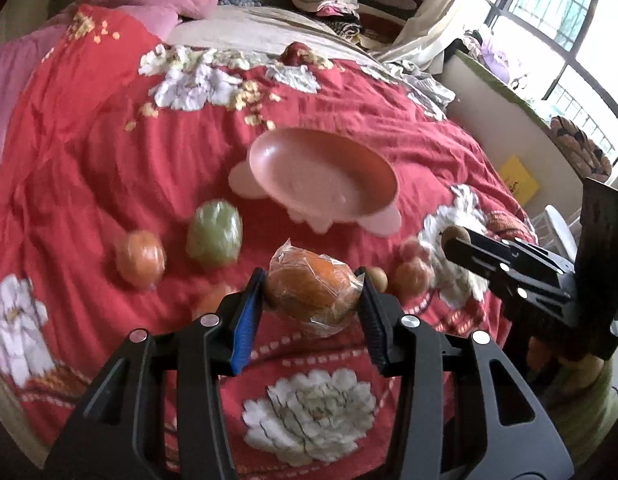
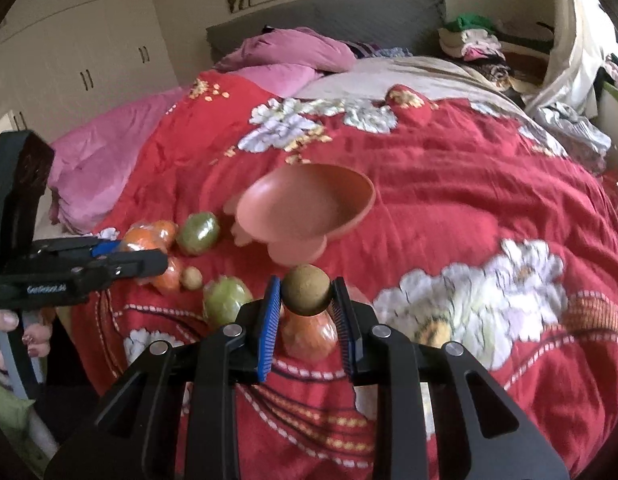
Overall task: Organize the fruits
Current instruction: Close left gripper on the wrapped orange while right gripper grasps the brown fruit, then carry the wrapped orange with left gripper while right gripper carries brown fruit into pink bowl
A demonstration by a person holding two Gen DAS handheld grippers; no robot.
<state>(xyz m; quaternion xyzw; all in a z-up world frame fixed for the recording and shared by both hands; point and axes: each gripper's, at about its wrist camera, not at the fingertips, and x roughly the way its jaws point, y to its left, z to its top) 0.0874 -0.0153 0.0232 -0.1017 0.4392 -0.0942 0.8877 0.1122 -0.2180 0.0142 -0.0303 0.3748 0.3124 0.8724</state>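
My left gripper (image 1: 313,292) is shut on a plastic-wrapped orange (image 1: 313,294), held just above the red floral bedspread. My right gripper (image 2: 307,294) is shut on a round brown fruit (image 2: 307,290) and holds it in front of the pink bowl (image 2: 305,204), which is empty. The bowl also shows in the left wrist view (image 1: 325,178). On the bedspread lie a green fruit (image 1: 215,240), a wrapped orange (image 1: 141,260), a small brown fruit (image 2: 191,278), another green fruit (image 2: 227,300) and a wrapped orange (image 2: 309,334) under the right gripper.
The fruits and bowl rest on a wrinkled red floral bedspread (image 2: 469,184). Pink pillows (image 2: 293,50) and folded clothes (image 2: 475,42) lie at the bed's head. A window (image 1: 561,40) and a woven basket (image 1: 581,148) are to the right.
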